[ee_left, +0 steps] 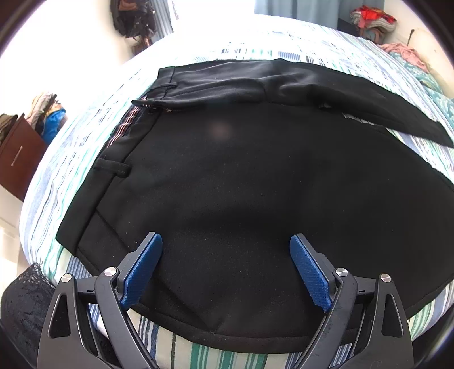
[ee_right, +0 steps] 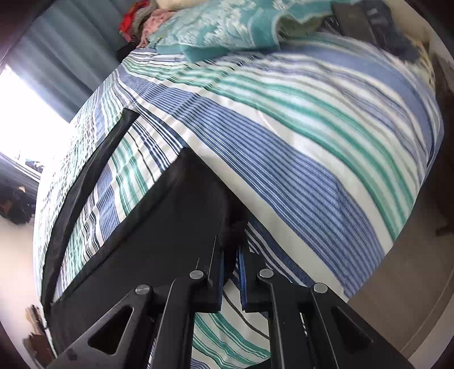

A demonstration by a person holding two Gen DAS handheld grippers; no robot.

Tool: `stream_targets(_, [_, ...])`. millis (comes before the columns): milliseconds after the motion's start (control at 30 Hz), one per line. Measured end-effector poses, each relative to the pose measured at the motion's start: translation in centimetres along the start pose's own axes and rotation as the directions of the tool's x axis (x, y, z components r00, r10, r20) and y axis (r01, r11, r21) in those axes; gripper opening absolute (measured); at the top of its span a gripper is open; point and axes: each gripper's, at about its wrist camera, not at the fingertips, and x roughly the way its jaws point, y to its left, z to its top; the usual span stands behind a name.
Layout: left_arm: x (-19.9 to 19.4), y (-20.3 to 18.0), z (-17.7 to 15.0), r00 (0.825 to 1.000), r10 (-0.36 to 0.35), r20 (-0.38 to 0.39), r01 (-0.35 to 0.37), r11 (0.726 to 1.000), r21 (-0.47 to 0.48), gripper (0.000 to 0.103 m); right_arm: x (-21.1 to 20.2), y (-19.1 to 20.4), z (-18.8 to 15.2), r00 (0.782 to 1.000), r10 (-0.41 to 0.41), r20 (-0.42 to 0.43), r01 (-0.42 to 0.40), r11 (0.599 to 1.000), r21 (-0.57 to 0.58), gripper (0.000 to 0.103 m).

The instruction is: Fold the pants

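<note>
A home bedroom is shown: most of both views is filled by a bed spread with a blue, green and white striped cover (ee_right: pixel 298 136). A teal patterned quilt (ee_right: pixel 227 25) is seen at the top of the right-wrist view, with curtains (ee_right: pixel 65 65) at upper left. A brown dresser (ee_left: pixel 17 159) piled with clothes is seen at the left edge of the left-wrist view.

Striped bedspread (ee_right: pixel 312 147) lies open; teal pillow (ee_right: pixel 227 25) blocks beyond.
</note>
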Motion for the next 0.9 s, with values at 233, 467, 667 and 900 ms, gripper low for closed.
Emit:
stream_targets(233, [0.1,-0.4,0.0,1.0,0.015,-0.005,-0.015,1.0,-0.001,0.095,2.7,-1.2,-0.5,0.992,-0.119,-0.035,0.118,0.993,-0.023,0.016])
stream_targets(467, [-3.2,-1.1,0.2,0.99,-0.088,0.107,0.086,0.996,0.021,0.094,-3.4,1.5,-3.8,0.971,-0.177,0.16,0.196,0.974,-0.11,0.072])
stream_targets(667, [1.1,2.7,0.7,0.987,0.13,-0.099,-0.142,0.981,-0.132,0.103,-7.8,7.9,-11.8,0.985,0.014,0.172,0.016,0.985,-0.172,0.074])
stream_targets(900, [2.0,7.2,1.7,0.983,0.068,-0.171,-0.109,0.964,-0.243,0.103,-7.7,18.2,-20.2,0.986,0.166,0.007,-0.153,0.922,-0.357,0.082])
